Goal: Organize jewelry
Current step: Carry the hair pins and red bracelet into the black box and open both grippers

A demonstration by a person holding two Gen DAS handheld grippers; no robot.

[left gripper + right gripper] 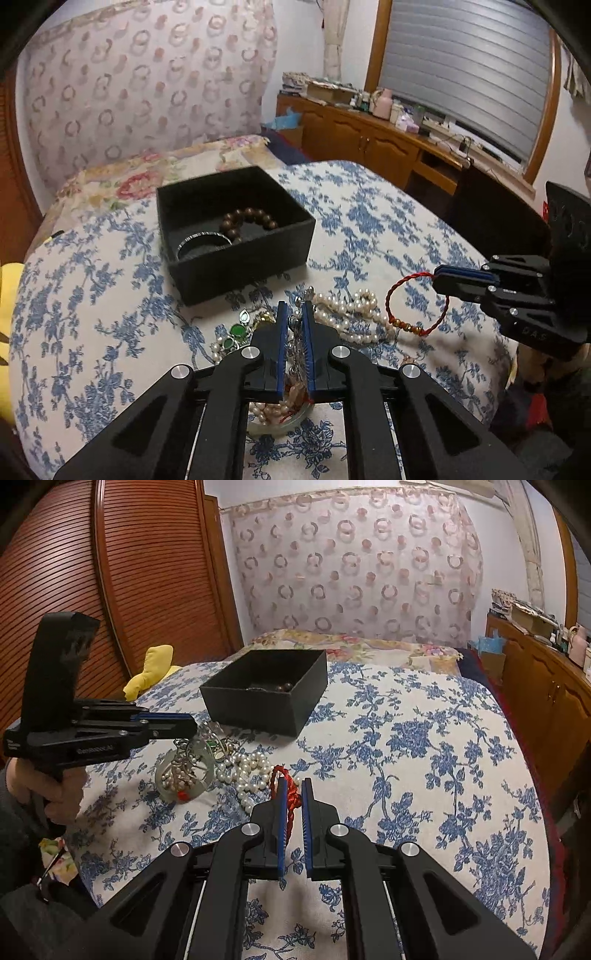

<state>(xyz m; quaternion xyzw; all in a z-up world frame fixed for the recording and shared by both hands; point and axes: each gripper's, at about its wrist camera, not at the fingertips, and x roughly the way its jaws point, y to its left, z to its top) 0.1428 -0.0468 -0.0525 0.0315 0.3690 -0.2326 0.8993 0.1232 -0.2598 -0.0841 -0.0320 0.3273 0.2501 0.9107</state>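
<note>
Left gripper [294,314]: jaws drawn close together over the jewelry heap, a thin silvery chain [294,334] pinched between the blue pads; whether any other piece is caught I cannot tell.
Chain, long axis: runs back along the gap between the fingers, toward the camera.
Right gripper [293,788]: clamped on the red cord bracelet [417,304], its knotted cord lying lengthwise between the pads.
Bracelet, attitude: in the left wrist view its loop hangs below and to the side of the right fingertips, standing roughly upright, gold beads at the low end, above the bedspread.
Pearl strands [345,314]: piled just ahead and right of the left fingertips, between the two grippers.
Green-stone piece [236,334]: just left of the left fingers.
Pale bangle [184,771]: under the left gripper, tangled with small pieces.
Black box [236,232]: ahead of the left gripper, open side up, holding a brown bead bracelet [249,223] and a silver bangle [203,242].
Bedspread [388,229]: blue floral, under everything.
</note>
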